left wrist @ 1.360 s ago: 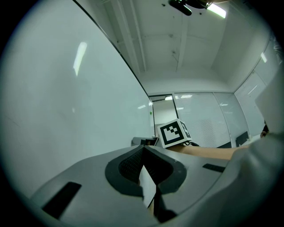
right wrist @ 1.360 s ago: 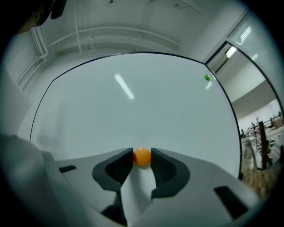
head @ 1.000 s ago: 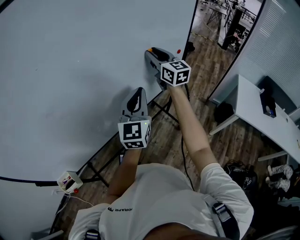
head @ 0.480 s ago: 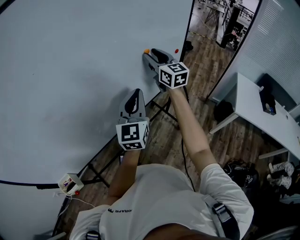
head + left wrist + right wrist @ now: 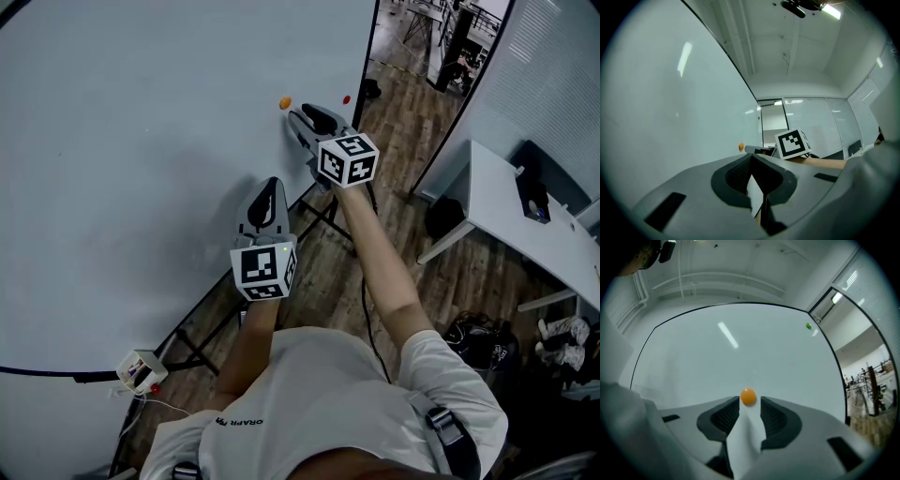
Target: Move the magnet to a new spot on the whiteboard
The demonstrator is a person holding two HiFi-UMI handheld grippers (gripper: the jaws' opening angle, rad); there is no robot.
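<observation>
Office: whiteboard, white desk

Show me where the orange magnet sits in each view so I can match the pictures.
Head view: orange magnet upper centre on the whiteboard, just off the right gripper.
Left gripper view: magnet a small dot left of centre, beside the marker cube.
Right gripper view: magnet at centre, just beyond the jaws, which have just closed slightly without touching it.
Shared landmark: the whiteboard's dark right edge.
</observation>
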